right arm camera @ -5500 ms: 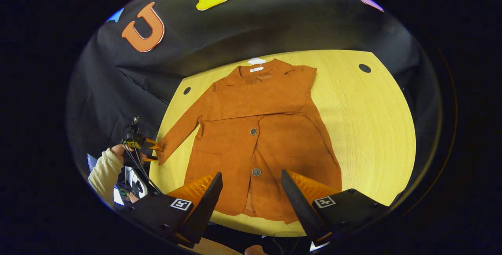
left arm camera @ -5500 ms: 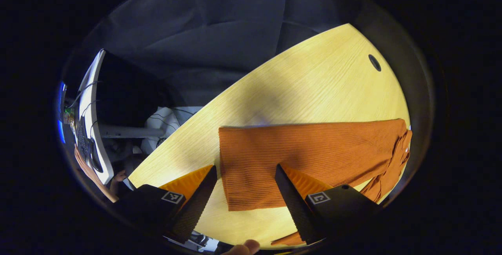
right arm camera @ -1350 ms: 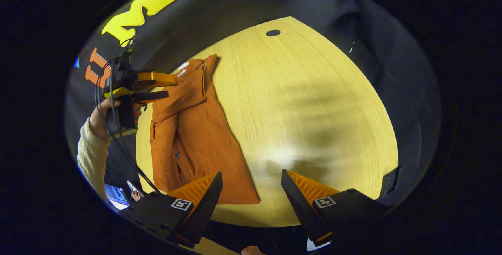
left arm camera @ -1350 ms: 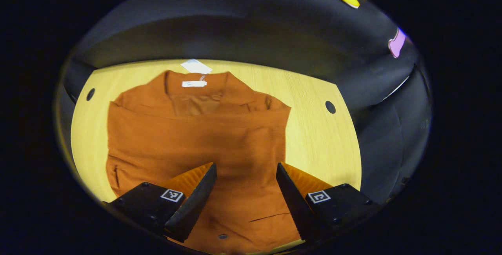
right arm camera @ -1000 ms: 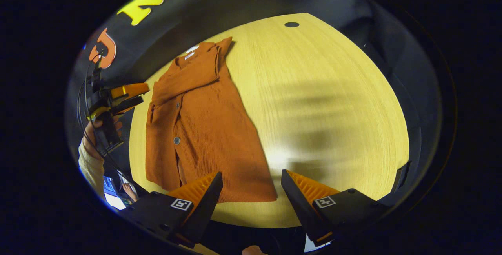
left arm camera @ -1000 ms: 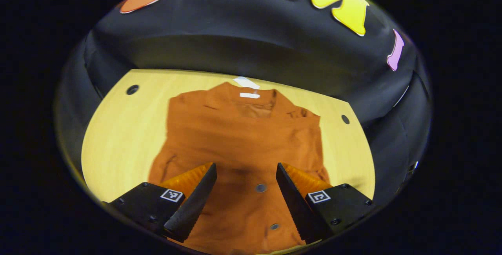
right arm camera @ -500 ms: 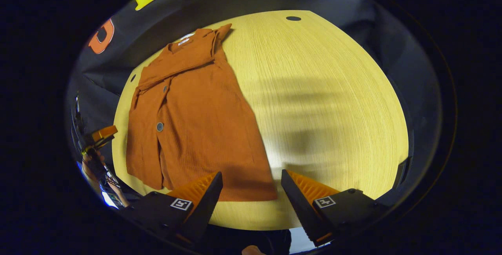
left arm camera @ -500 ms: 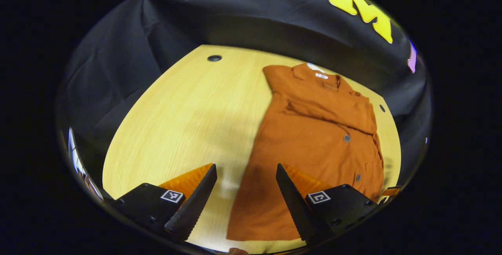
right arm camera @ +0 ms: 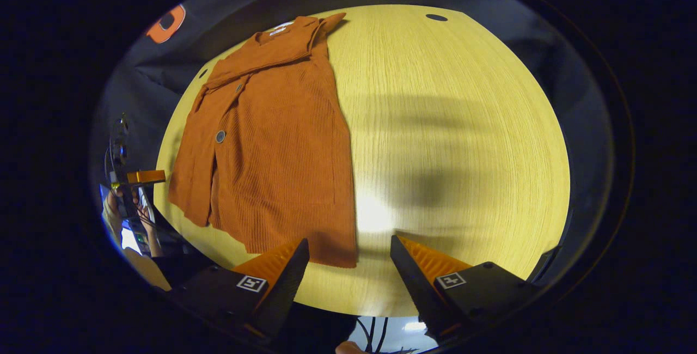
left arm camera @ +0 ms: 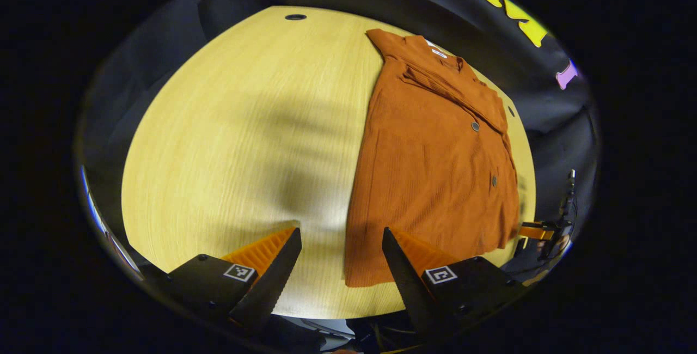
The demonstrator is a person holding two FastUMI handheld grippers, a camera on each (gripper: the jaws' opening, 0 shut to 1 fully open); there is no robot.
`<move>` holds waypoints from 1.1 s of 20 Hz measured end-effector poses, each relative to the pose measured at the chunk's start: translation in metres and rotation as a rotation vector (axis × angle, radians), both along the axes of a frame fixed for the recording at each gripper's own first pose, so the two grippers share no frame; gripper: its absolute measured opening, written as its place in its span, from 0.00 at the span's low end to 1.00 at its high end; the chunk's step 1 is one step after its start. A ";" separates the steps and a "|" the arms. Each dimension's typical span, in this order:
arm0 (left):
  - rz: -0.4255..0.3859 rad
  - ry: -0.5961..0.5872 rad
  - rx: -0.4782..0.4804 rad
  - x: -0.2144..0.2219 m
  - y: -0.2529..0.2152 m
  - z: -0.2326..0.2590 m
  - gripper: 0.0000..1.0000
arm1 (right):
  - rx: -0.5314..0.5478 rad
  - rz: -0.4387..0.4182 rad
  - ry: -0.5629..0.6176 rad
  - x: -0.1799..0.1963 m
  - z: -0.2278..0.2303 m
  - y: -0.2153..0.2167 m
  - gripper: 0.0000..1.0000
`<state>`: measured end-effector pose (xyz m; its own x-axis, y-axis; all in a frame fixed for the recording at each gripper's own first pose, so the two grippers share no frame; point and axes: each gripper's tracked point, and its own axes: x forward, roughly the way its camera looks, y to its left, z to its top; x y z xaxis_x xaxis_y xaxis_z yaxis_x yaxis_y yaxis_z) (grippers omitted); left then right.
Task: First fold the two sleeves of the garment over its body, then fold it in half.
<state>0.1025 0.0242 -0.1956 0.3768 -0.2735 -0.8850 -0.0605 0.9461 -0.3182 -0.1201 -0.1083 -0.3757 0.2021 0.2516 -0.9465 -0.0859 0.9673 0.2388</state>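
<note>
An orange knitted cardigan (left arm camera: 435,163) lies flat on the round yellow table (left arm camera: 234,125), collar toward the far wall. Both sleeves are folded across its chest. In the left gripper view my left gripper (left arm camera: 340,258) is open above the table's front edge, and the hem's near corner lies just ahead of one finger. In the right gripper view the cardigan (right arm camera: 272,141) lies left of centre. My right gripper (right arm camera: 348,269) is open, and the hem's other corner sits just ahead of its gap. Nothing is held between either gripper's fingers.
Small dark holes (left arm camera: 295,17) (right arm camera: 436,17) mark the far part of the table (right arm camera: 452,125). The left gripper (right arm camera: 147,177), held by a hand (right arm camera: 111,207), shows past the table's left rim. The right gripper (left arm camera: 531,230) shows beyond the cardigan's hem. Black cloth walls surround the table.
The left sleeve has been laid over the body and let go. Both grippers then came down to the table's front edge, one by each hem corner.
</note>
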 end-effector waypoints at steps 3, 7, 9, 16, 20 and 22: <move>-0.065 0.077 -0.098 -0.015 -0.007 -0.004 0.98 | 0.001 0.042 0.054 -0.003 -0.007 -0.009 0.93; -0.113 0.137 -0.174 -0.021 -0.009 -0.010 0.97 | 0.042 0.055 0.097 0.000 -0.012 -0.008 0.96; -0.112 0.136 -0.210 -0.021 -0.008 -0.007 0.94 | 0.065 0.049 0.112 0.000 -0.011 -0.006 0.93; -0.124 0.189 -0.302 -0.023 -0.022 -0.002 0.86 | 0.167 -0.003 0.191 0.011 -0.011 0.013 0.92; -0.152 0.233 -0.291 -0.023 -0.030 -0.007 0.89 | 0.194 0.034 0.227 0.013 -0.012 0.033 0.81; -0.172 0.243 -0.274 -0.026 -0.034 -0.008 0.69 | 0.185 0.051 0.230 0.016 -0.016 0.041 0.73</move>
